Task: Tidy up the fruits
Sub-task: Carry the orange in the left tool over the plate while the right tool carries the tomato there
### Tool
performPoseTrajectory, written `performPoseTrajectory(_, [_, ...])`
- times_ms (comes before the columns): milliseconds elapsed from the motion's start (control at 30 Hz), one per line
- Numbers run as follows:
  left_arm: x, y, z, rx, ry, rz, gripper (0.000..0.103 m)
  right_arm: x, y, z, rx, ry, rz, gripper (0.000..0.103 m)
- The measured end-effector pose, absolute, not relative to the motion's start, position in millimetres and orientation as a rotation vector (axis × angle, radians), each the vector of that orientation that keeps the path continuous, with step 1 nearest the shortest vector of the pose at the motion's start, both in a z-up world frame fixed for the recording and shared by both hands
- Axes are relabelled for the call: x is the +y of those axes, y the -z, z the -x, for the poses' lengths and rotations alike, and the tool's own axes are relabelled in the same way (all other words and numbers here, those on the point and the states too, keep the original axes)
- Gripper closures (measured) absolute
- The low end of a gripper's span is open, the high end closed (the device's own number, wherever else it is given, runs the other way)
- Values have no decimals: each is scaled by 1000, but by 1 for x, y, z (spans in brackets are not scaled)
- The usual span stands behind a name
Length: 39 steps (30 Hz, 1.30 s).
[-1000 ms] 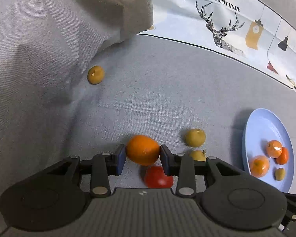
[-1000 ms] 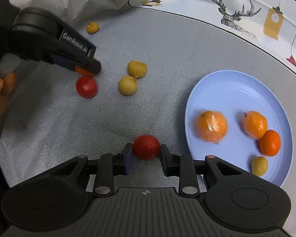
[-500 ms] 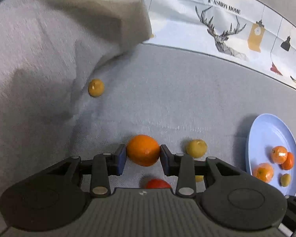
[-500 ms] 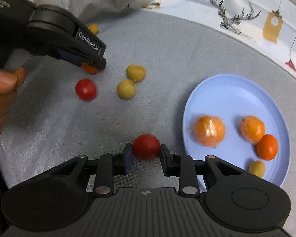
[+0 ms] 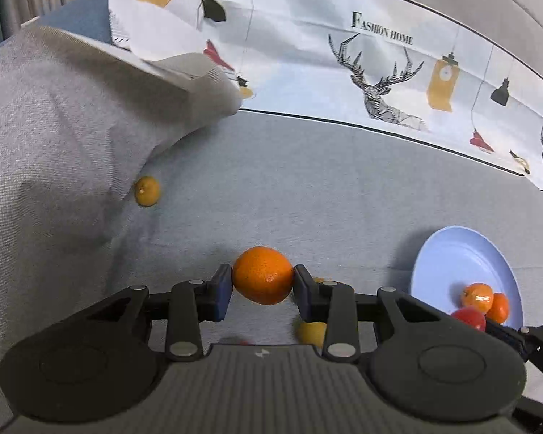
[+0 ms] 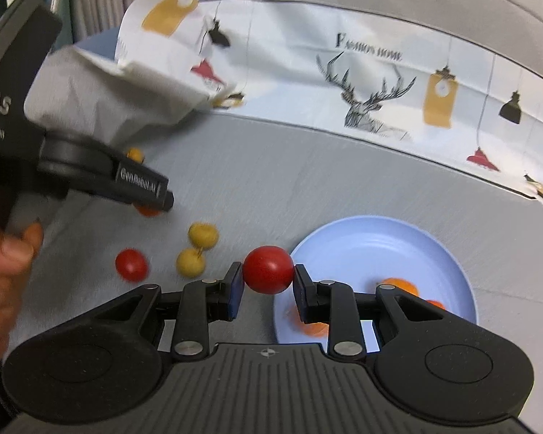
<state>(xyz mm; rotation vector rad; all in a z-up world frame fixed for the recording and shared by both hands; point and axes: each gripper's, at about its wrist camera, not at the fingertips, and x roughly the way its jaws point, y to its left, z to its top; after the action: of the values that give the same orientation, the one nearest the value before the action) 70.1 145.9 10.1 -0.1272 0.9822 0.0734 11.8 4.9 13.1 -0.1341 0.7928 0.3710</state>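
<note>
My left gripper (image 5: 262,276) is shut on an orange (image 5: 262,275) and holds it above the grey cloth. My right gripper (image 6: 268,271) is shut on a red tomato (image 6: 268,269) and holds it at the left rim of the blue plate (image 6: 398,246). The plate (image 5: 463,256) holds oranges (image 5: 477,296). The left gripper also shows in the right wrist view (image 6: 152,202). On the cloth lie a second red tomato (image 6: 131,264), two yellow fruits (image 6: 202,235) (image 6: 190,262) and a small orange fruit (image 5: 147,190) at the far left.
A printed cloth with deer and lamps (image 5: 380,72) lies along the back. A raised fold of grey fabric (image 5: 54,126) stands at the left, beside the small orange fruit. The person's hand (image 6: 3,278) is at the left edge.
Both grippers have lifted with their fruit. The right gripper has moved to the plate's left rim. The left gripper has risen, so the loose fruits sit lower and partly hidden in its view.
</note>
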Motion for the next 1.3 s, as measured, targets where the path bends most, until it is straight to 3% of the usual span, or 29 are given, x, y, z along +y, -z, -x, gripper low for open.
performPoseTrajectory(1300, [144,-20,-68,874,-35,183,63,-13,-15,-17,737,-302,100,72])
